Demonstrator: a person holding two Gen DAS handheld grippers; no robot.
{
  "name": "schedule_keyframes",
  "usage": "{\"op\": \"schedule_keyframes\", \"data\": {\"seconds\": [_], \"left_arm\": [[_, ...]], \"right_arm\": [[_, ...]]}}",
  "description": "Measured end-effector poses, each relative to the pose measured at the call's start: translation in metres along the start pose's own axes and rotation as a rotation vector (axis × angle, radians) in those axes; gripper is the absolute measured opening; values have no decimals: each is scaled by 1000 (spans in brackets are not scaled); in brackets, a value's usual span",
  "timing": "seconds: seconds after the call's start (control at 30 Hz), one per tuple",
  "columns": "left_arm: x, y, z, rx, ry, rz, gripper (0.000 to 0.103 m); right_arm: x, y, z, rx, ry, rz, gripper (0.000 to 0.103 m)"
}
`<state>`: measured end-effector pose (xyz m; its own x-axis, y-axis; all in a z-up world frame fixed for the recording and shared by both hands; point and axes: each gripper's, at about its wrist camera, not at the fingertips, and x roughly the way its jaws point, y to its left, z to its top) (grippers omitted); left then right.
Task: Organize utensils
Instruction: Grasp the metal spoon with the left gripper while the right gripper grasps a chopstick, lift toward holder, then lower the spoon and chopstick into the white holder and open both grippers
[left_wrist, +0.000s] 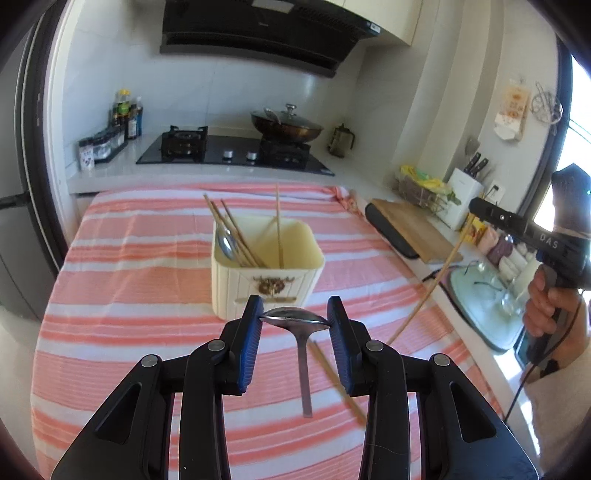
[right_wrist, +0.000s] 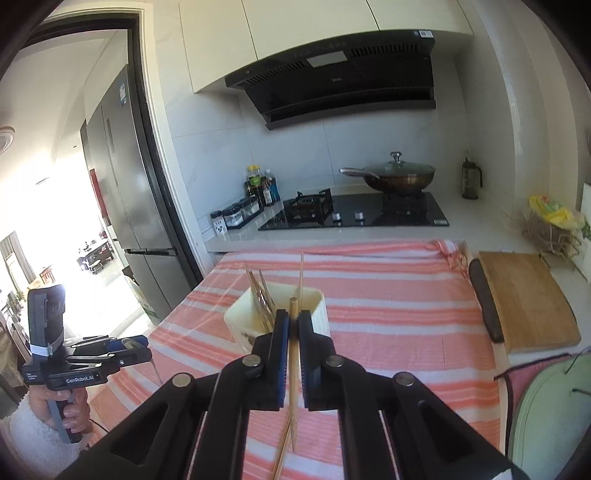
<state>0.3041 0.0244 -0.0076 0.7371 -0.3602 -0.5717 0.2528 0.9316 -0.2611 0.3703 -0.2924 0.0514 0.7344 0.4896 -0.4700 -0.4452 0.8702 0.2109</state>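
Below the centre of the left wrist frame, a metal spoon (left_wrist: 295, 320) is clamped by its bowl between the blue pads of the left gripper (left_wrist: 294, 318), its handle hanging down over the striped cloth (left_wrist: 129, 258). At the lower centre of the right wrist frame, the right gripper (right_wrist: 293, 325) is closed almost fully on a single wooden chopstick (right_wrist: 293, 373); whether a second one below it is also held cannot be told.

Judging from the task, both pieces are meant for the cream box (left_wrist: 267, 275) at mid-frame, just beyond the spoon. The spoon would best be carried over the rim and lowered handle first before the pads are released; the chopstick should be brought upright and slipped in beside the others, clear of the left gripper.

Already inside the box are several chopsticks and one spoon, leaning against its left wall. One loose chopstick (left_wrist: 338, 380) is left lying on the cloth.
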Motion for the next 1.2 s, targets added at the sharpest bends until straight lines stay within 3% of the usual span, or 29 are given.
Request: {"op": "schedule_keyframes", "data": {"seconds": [0.2, 0.3, 0.37, 0.47, 0.57, 0.73, 0.77, 0.8, 0.87, 0.93, 1.07, 1.2], "left_arm": [[-19, 7, 93, 3, -206, 81, 36], [2, 17, 121, -17, -281, 143, 36], [27, 28, 127, -42, -282, 169, 36], [74, 45, 121, -74, -206, 196, 36], [119, 63, 107, -105, -78, 195, 36], [166, 78, 83, -123, 86, 189, 37], [170, 79, 79, -126, 108, 187, 38], [169, 79, 75, -127, 117, 181, 41], [160, 78, 67, -116, 119, 174, 63], [145, 74, 56, -99, 116, 191, 74], [118, 67, 12, -56, 181, 170, 83], [102, 48, -55, -18, 245, 167, 85]], "right_arm": [[21, 25, 76, -87, -161, -1, 6], [48, 33, 93, -112, -205, -9, 6], [74, 35, 93, -125, -199, -19, 6], [121, 32, 80, -123, -126, -23, 6], [171, 25, 59, -101, 11, -6, 6], [229, 17, 31, -51, 172, 52, 9], [235, 16, 28, -27, 185, 58, 13], [237, 14, 26, -3, 188, 58, 27], [228, 10, 25, 33, 156, 54, 44], [210, 8, 23, 37, 126, 52, 44], [162, 0, 1, 26, 117, 28, 48], [115, -7, -58, -10, 170, -21, 50]]}}
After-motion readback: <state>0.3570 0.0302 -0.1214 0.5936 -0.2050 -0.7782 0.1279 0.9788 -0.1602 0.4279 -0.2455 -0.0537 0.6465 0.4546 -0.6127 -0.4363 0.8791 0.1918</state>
